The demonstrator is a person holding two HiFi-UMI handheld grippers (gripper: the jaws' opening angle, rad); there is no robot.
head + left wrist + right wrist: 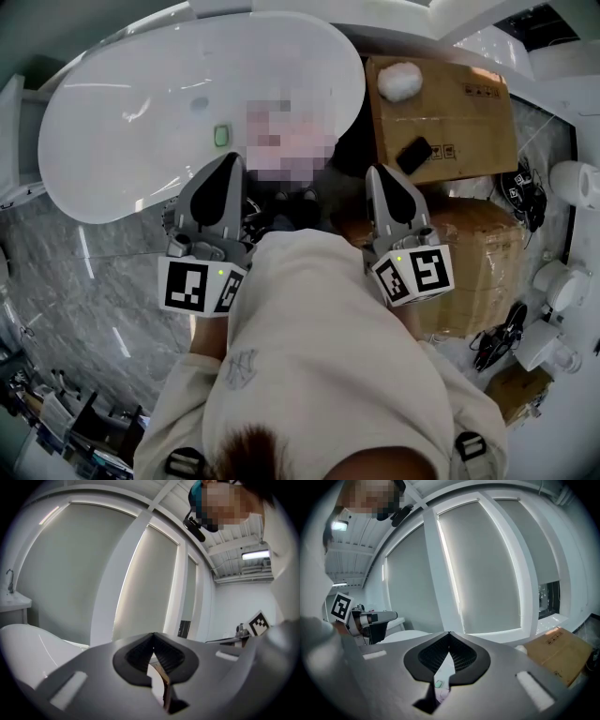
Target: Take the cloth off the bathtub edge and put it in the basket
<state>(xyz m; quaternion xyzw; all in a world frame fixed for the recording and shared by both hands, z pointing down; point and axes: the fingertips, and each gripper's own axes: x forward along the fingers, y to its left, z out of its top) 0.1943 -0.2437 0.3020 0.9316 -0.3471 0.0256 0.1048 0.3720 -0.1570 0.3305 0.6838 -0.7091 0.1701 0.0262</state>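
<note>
- As both gripper views show, the left gripper has its jaws pressed together at the tips. The right gripper is closed the same way, and neither has anything between its jaws.
- From the head view, both grippers point away from the person's cream shirt toward the near rim of the white bathtub. A small green square item sits on the tub just ahead of the left jaws.
- A white fluffy bundle, apparently the cloth, lies on the far left corner of a cardboard box beside the tub's end, ahead of the right jaws and well apart from them.
- A flat black item rests on the same box, and a second box stands just right of the right gripper.
- Handling symbols are printed on the upper box, too small to read.
- Only the head view shows the bundle, the grey marble floor and black cables.
- Only the left gripper view shows a faucet at its far left, beside tall window blinds.
- The right gripper view shows the left gripper's marker cube.
</note>
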